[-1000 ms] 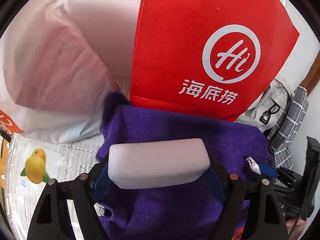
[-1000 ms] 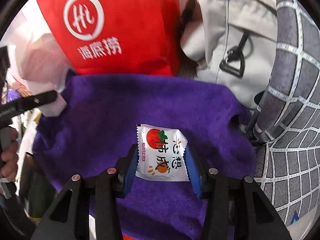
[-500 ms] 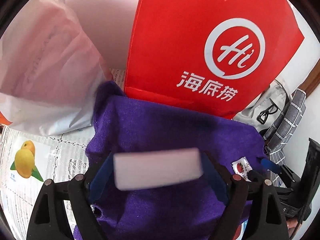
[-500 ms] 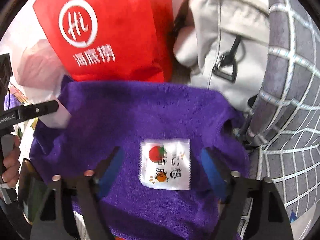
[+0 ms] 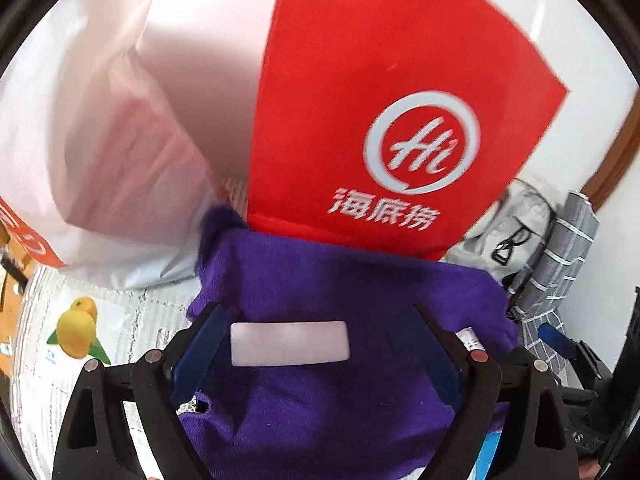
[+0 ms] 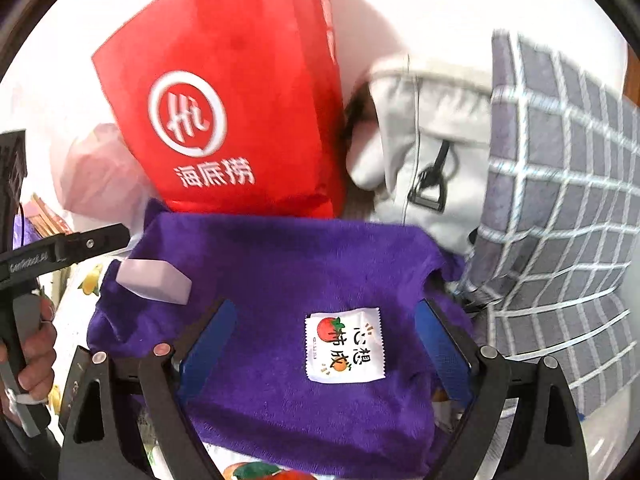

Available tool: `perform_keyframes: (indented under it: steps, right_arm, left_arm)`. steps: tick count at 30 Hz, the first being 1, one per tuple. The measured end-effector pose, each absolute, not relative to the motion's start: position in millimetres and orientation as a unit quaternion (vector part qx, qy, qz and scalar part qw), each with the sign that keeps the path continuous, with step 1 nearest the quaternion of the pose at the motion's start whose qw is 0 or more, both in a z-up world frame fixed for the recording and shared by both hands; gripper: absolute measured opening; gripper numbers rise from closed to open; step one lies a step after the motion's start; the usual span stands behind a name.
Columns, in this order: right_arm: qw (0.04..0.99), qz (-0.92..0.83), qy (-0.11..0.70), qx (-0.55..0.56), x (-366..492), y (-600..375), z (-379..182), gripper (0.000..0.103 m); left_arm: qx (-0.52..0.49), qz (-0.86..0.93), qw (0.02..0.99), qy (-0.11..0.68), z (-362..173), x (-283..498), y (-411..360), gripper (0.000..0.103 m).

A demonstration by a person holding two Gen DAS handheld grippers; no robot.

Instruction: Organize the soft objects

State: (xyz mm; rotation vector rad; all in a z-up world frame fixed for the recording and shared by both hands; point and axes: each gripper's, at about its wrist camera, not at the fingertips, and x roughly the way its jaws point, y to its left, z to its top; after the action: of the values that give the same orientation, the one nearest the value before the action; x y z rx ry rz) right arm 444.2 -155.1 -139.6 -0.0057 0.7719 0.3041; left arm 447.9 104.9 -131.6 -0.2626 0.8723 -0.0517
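Sponge (image 5: 289, 343) and sachet (image 6: 344, 346) lie on purple towel (image 5: 360, 288); both tools spread.

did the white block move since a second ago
Yes. The white block left the open left hand-held gripper and now lies on the purple towel.

A home: shopping bag (image 5: 360, 100), backpack (image 6: 432, 160), lace tablecloth (image 5: 148, 312).

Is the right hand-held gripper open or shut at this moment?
Open. The right hand-held gripper has its blue fingers spread wide, clear of the small white snack packet lying on the purple fleece towel.
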Motion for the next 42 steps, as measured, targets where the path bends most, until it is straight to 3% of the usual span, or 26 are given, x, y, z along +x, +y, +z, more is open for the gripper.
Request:
perform_keyframes:
  steps: [9, 12, 14, 16, 24, 27, 29, 30, 42]
  right_arm:
    - [0.907, 0.174, 0.382, -0.027, 347, -151, -145, 0.091]
    - [0.899, 0.178, 0.399, -0.039, 313, -147, -157, 0.082]
    - [0.893, 0.184, 0.408, -0.041, 296, -141, -165, 0.067]
    - [0.889, 0.196, 0.412, -0.037, 280, -140, -171, 0.061]
    - [0.874, 0.229, 0.426, -0.030, 245, -113, -193, 0.060]
    - [0.868, 0.230, 0.439, -0.036, 244, -103, -205, 0.048]
    - [0.860, 0.232, 0.454, -0.032, 246, -99, -213, 0.024]
    - [0.858, 0.232, 0.457, -0.031, 246, -98, -216, 0.022]
    - [0.893, 0.188, 0.409, 0.010, 214, -142, -177, 0.022]
  left_arm:
    - [-0.115, -0.062, 0.898, 0.420, -108, 436, 95, 0.091]
    - [-0.120, -0.058, 0.901, 0.412, -100, 429, 94, 0.091]
    - [-0.127, -0.064, 0.905, 0.402, -93, 424, 94, 0.091]
    - [-0.129, -0.074, 0.908, 0.391, -86, 417, 93, 0.091]
    - [-0.134, -0.109, 0.909, 0.379, -65, 400, 88, 0.091]
    - [-0.130, -0.116, 0.911, 0.374, -60, 395, 84, 0.091]
    - [-0.130, -0.123, 0.911, 0.371, -57, 392, 83, 0.091]
    - [-0.129, -0.126, 0.911, 0.370, -56, 391, 82, 0.091]
    - [-0.107, -0.141, 0.910, 0.374, -51, 380, 62, 0.091]
